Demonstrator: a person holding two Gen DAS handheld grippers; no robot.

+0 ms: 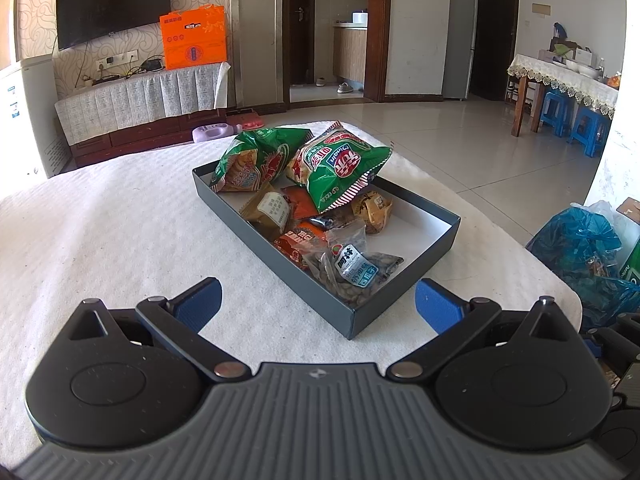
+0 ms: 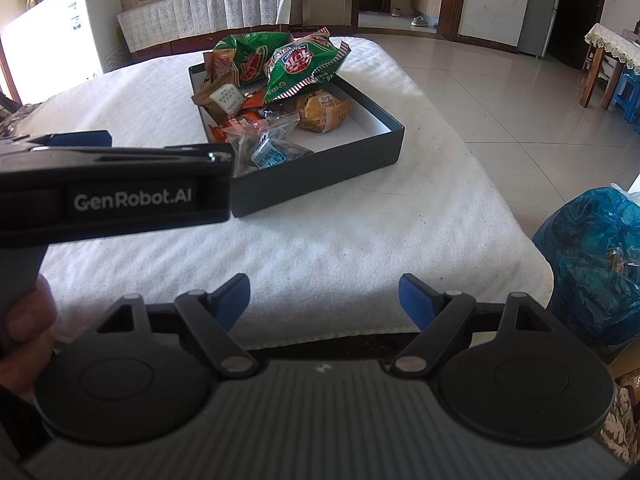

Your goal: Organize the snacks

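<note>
On the left, the left gripper (image 1: 318, 304) hovers with fingers apart and empty, close to the near corner of the dark box (image 1: 340, 312) of snacks (image 1: 344, 160). The box's long axis runs away from it across the white-covered worktop (image 1: 120, 232). The right gripper (image 2: 324, 300), fingers also apart and empty, sits farther back

I read "GenRobot.AI" on the left gripper (image 2: 120, 184) body; the green snack bag (image 1: 340, 168) print shows inverted "Dingin".
</note>
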